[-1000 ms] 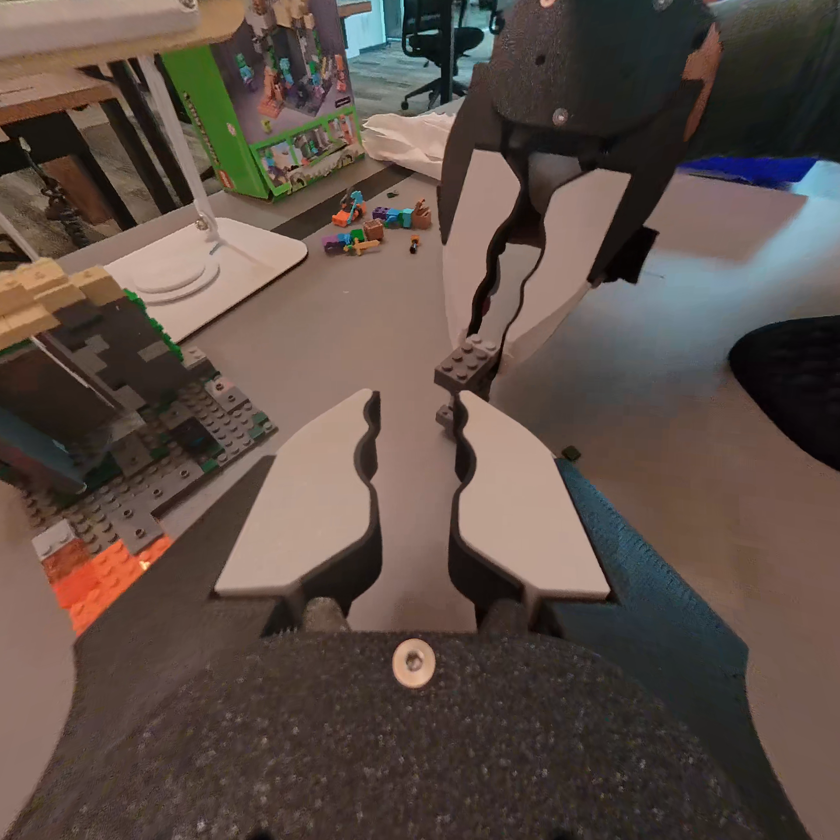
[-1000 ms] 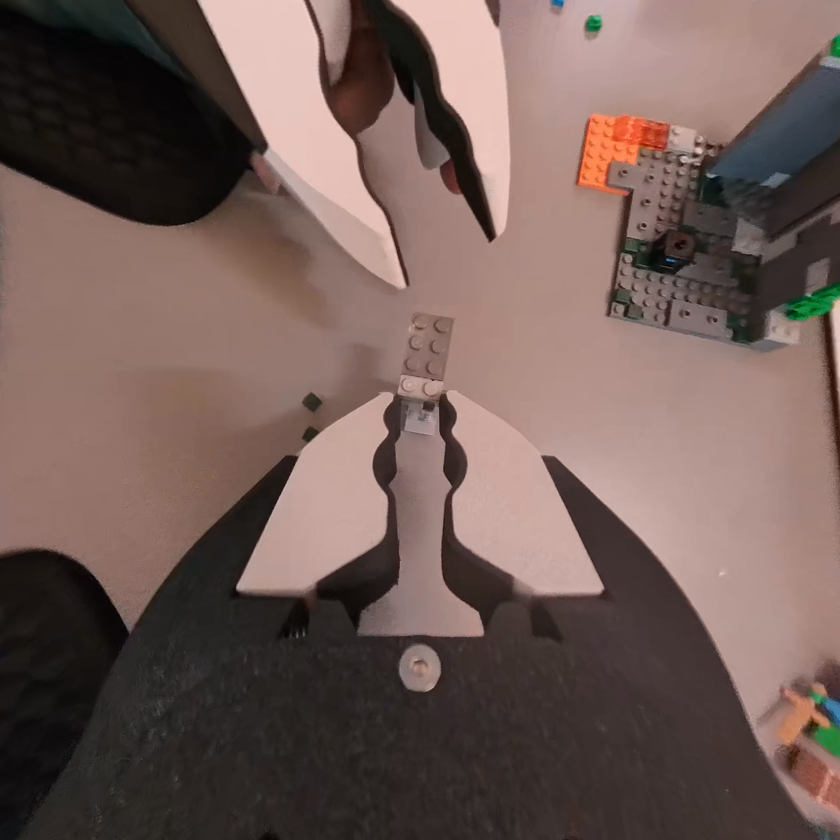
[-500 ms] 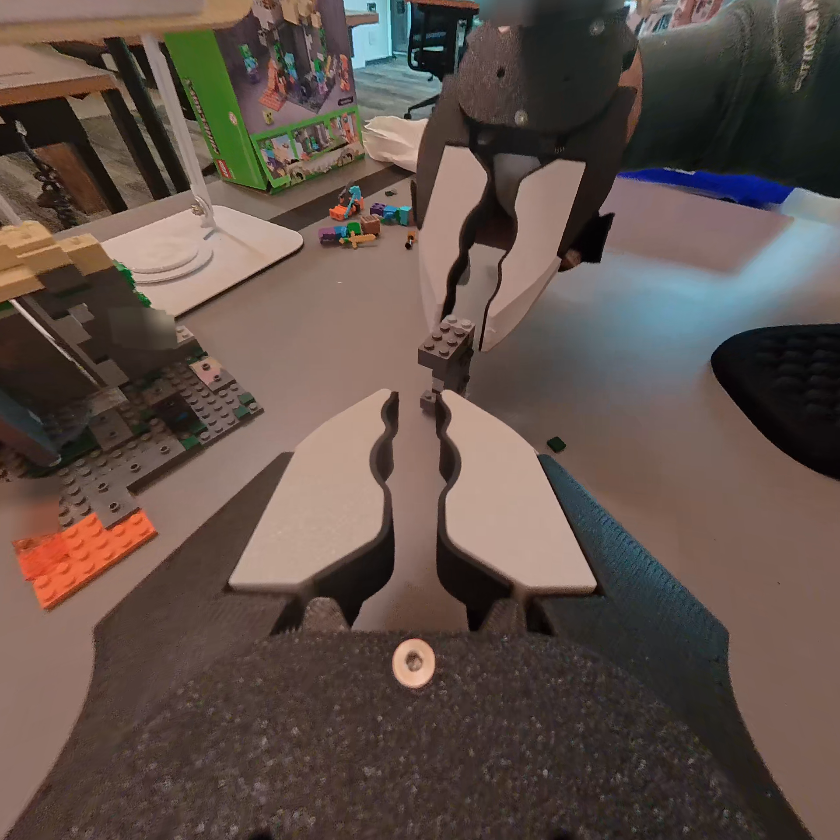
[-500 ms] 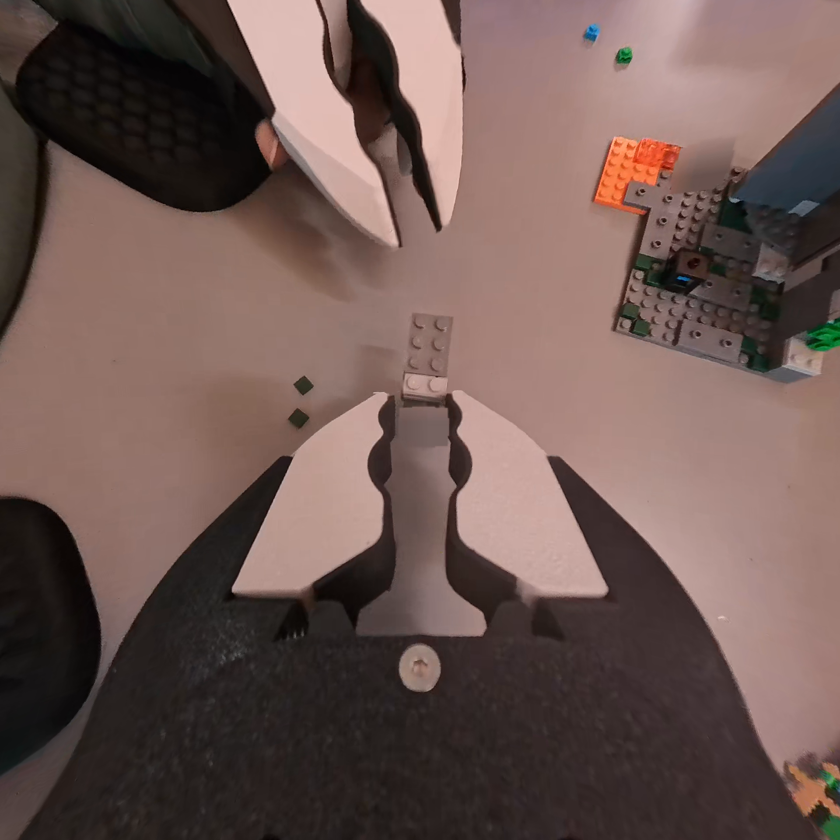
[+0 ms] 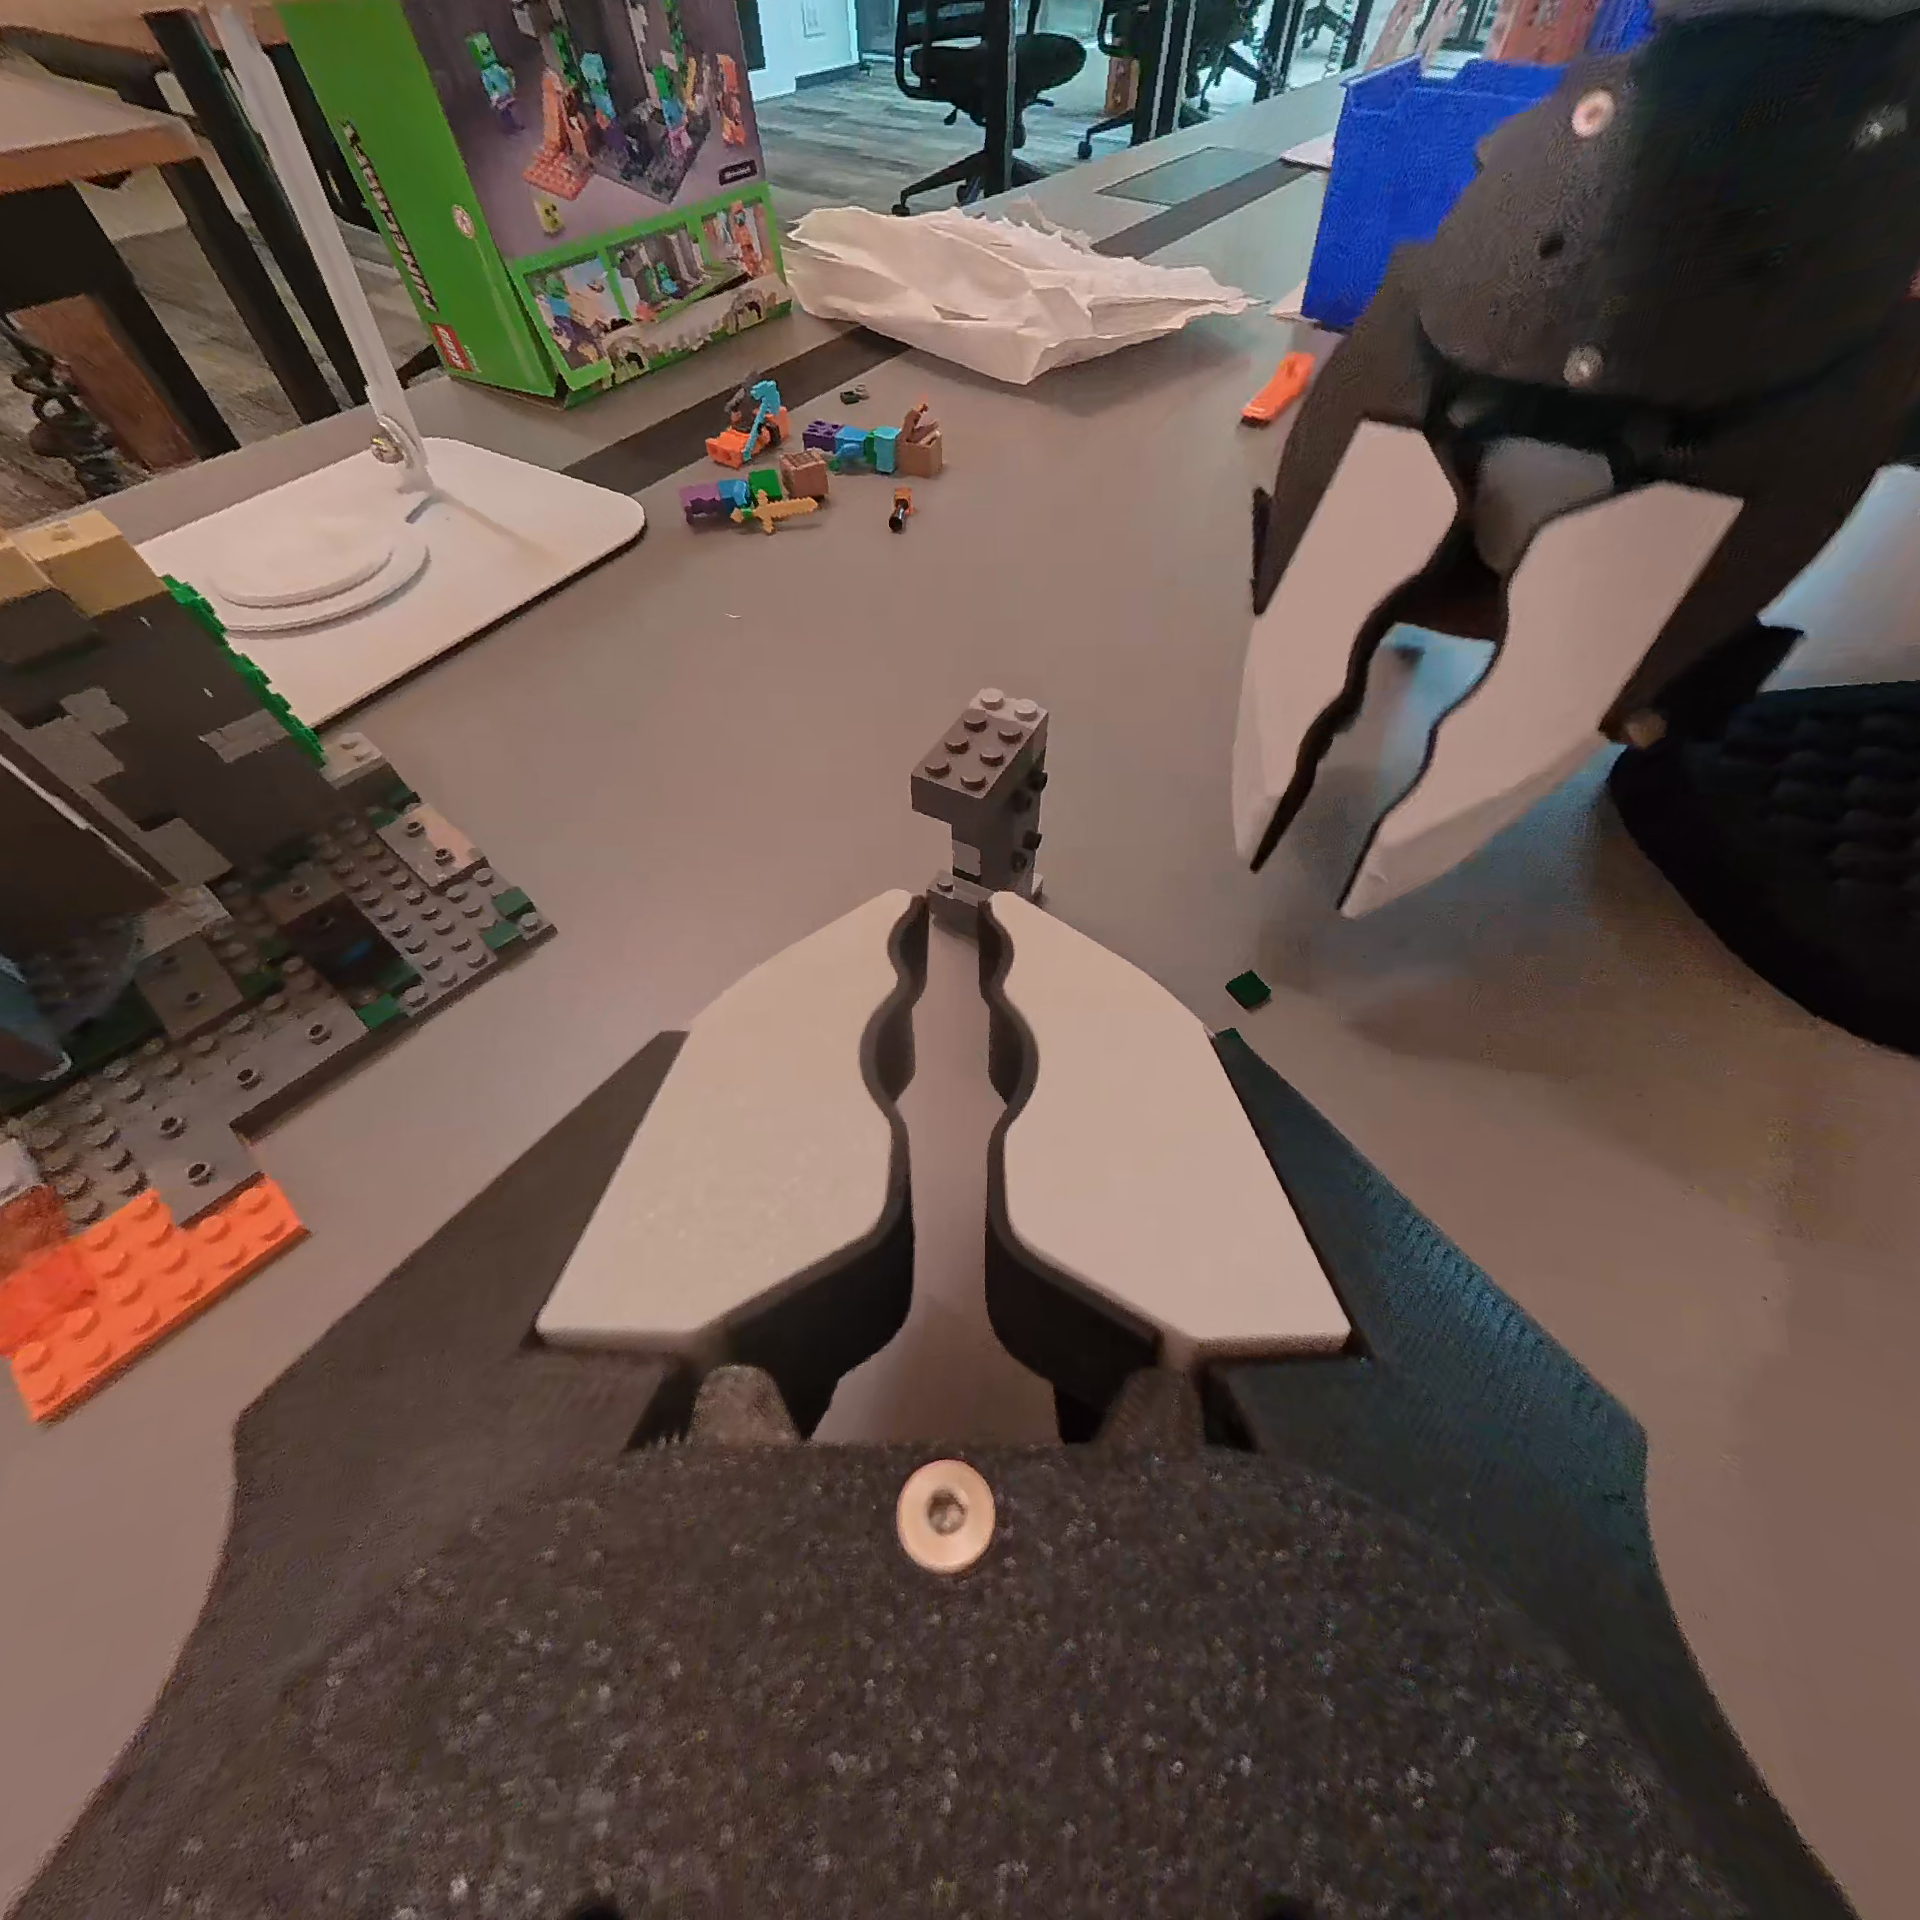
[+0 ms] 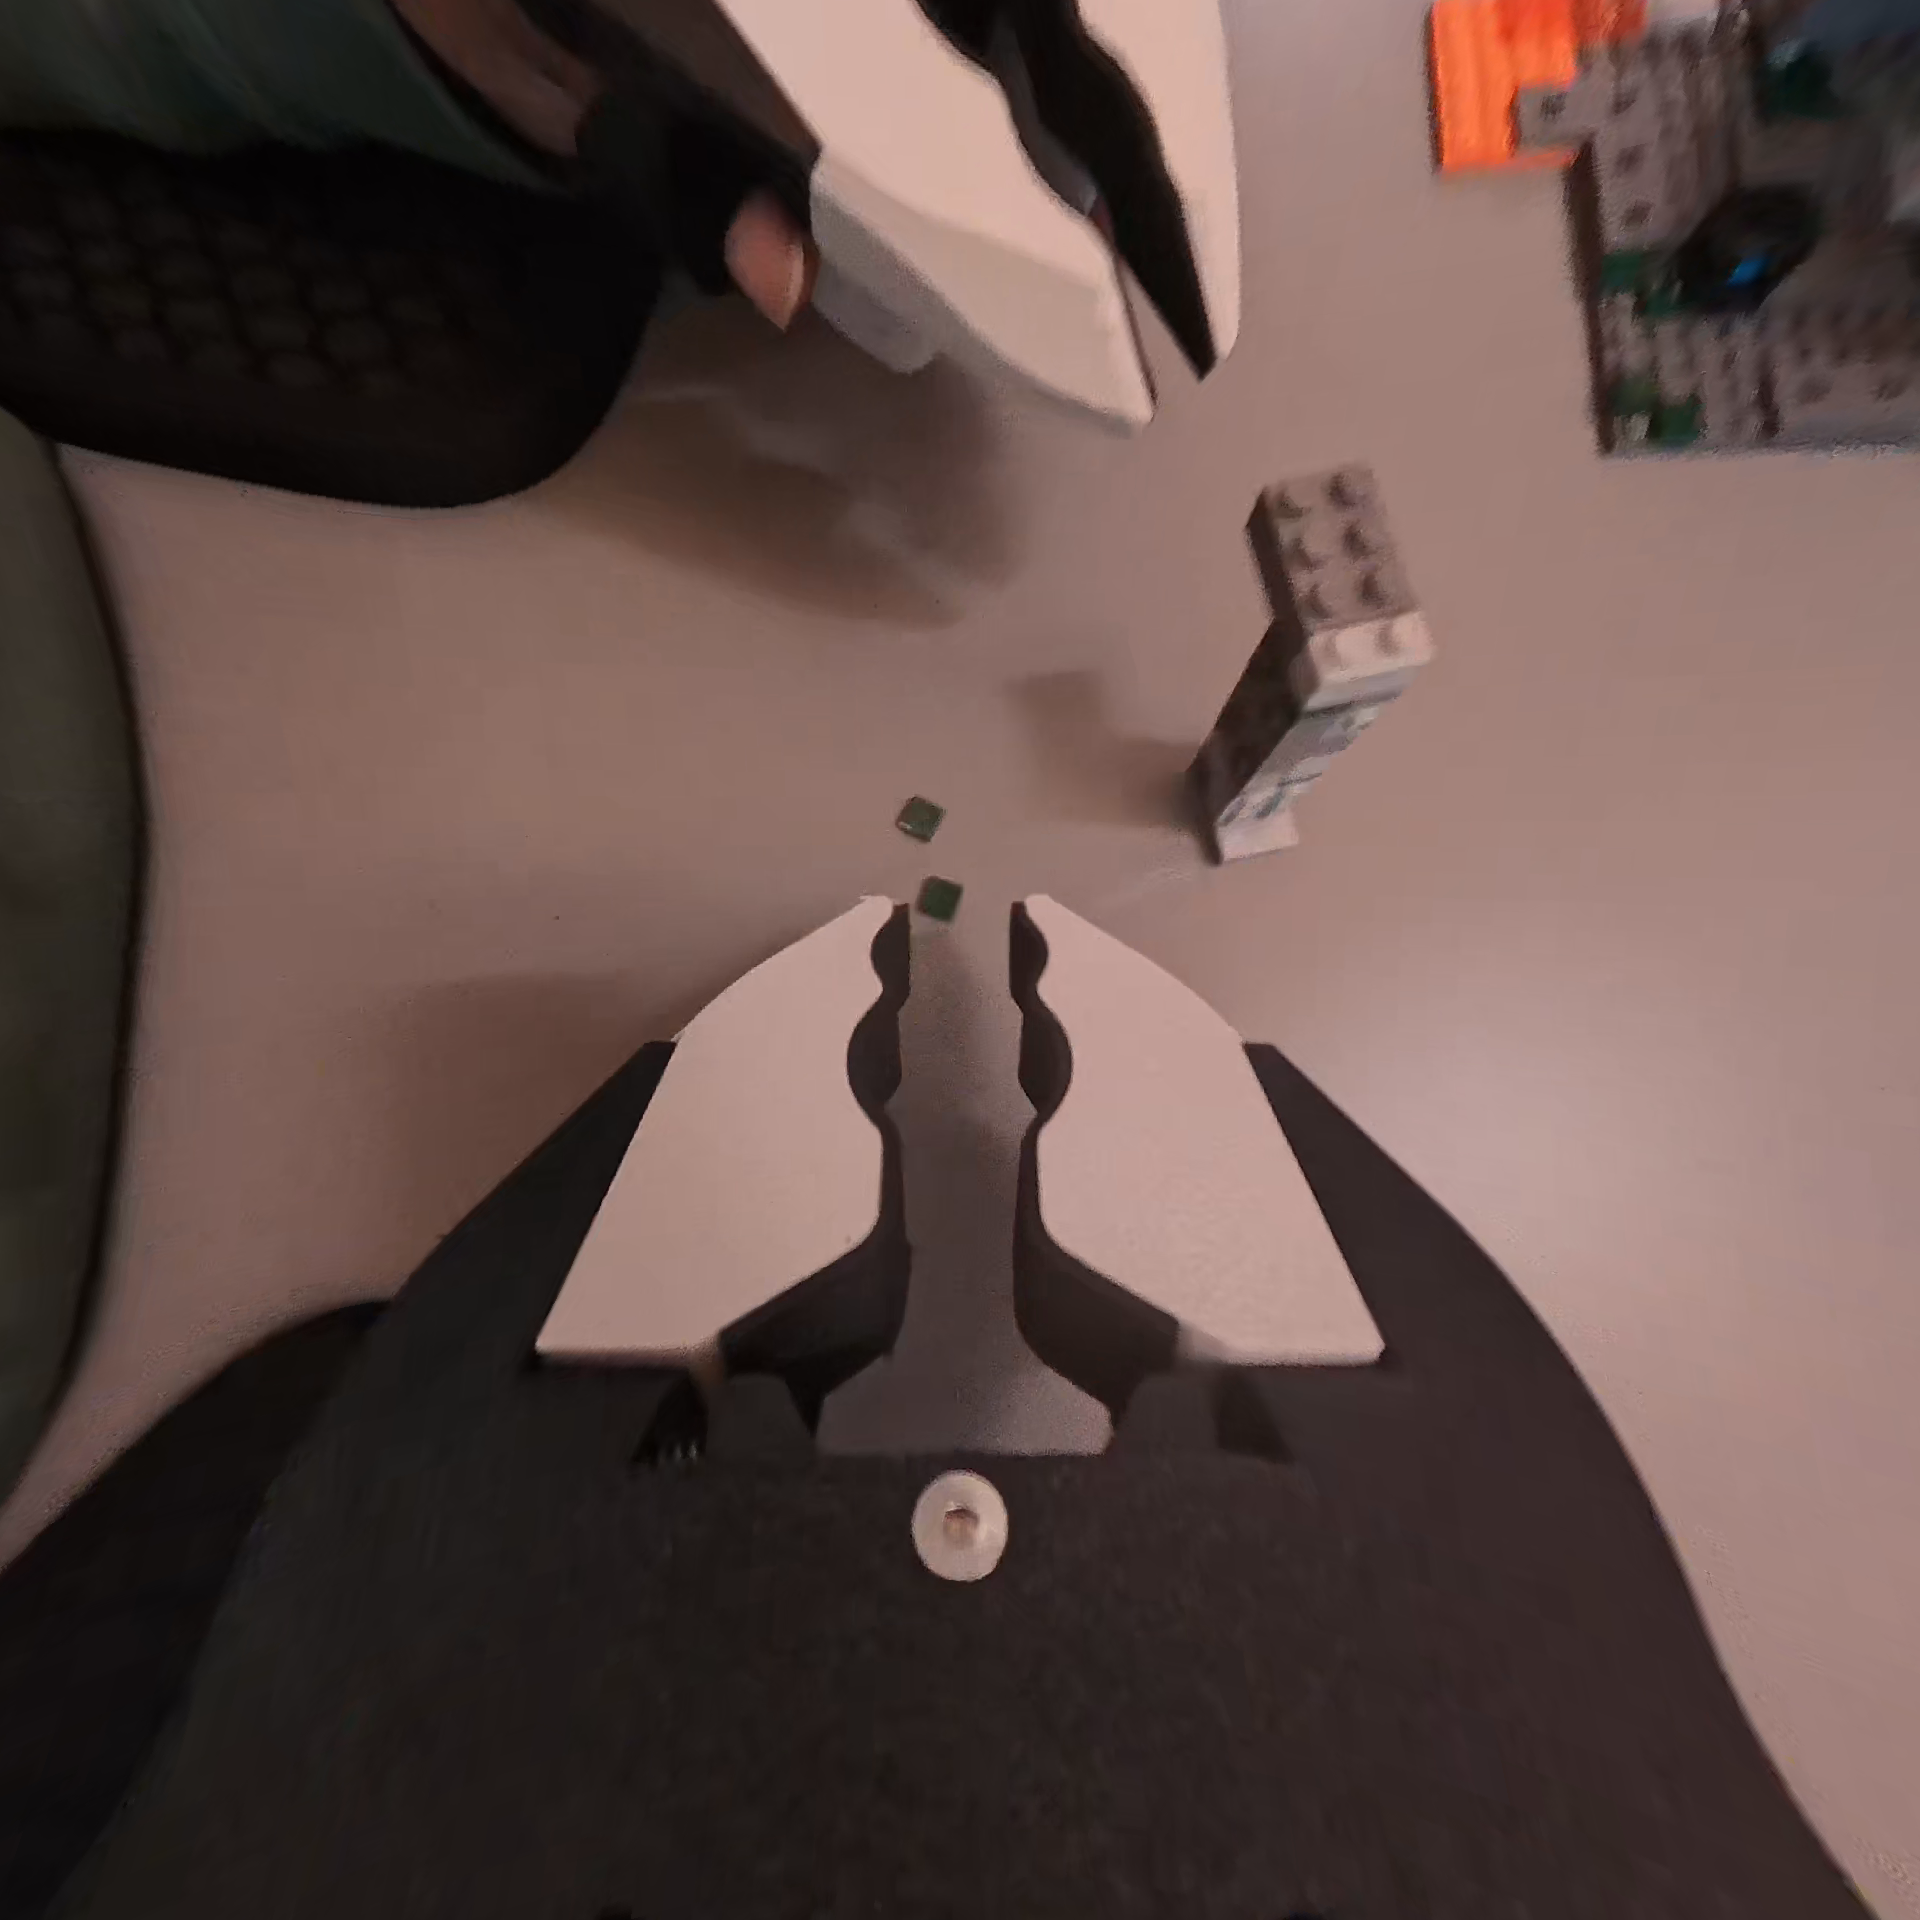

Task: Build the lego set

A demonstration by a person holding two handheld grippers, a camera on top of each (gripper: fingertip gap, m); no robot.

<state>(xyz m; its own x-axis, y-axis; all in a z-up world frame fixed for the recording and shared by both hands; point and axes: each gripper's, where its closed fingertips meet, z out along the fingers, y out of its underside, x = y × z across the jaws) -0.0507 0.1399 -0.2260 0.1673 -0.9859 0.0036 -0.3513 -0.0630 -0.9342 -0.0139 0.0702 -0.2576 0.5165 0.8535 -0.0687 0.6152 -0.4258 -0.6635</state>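
Note:
A small grey brick tower [image 5: 982, 790] stands on the grey table, also seen in the right wrist view [image 6: 1314, 665]. My left gripper [image 5: 954, 902] points at its base with the jaws a narrow gap apart and nothing in them. In the right wrist view it [image 6: 1179, 390] hangs short of the tower. My right gripper [image 6: 954, 906] is open and empty, just above two small dark green tiles [image 6: 921, 816]. In the left wrist view it [image 5: 1307, 885] hovers right of the tower. The large build [image 5: 260, 831] on its grey and orange baseplate stands at the left.
A green set box [image 5: 582, 187], a white lamp base [image 5: 343, 540], loose coloured pieces [image 5: 810, 468], white paper [image 5: 997, 281] and a blue bin [image 5: 1382, 187] lie at the back. A black mat [image 5: 1797, 831] is on the right. Spacing between my two grippers at the tips: around 9 cm. My right tips are about 25 cm from the large build [image 5: 260, 831], my left tips only 20 cm.
My right gripper has let go of the grey tower and moved off to the side over the green tiles. The tower now stands alone. My left gripper's jaws have narrowed.

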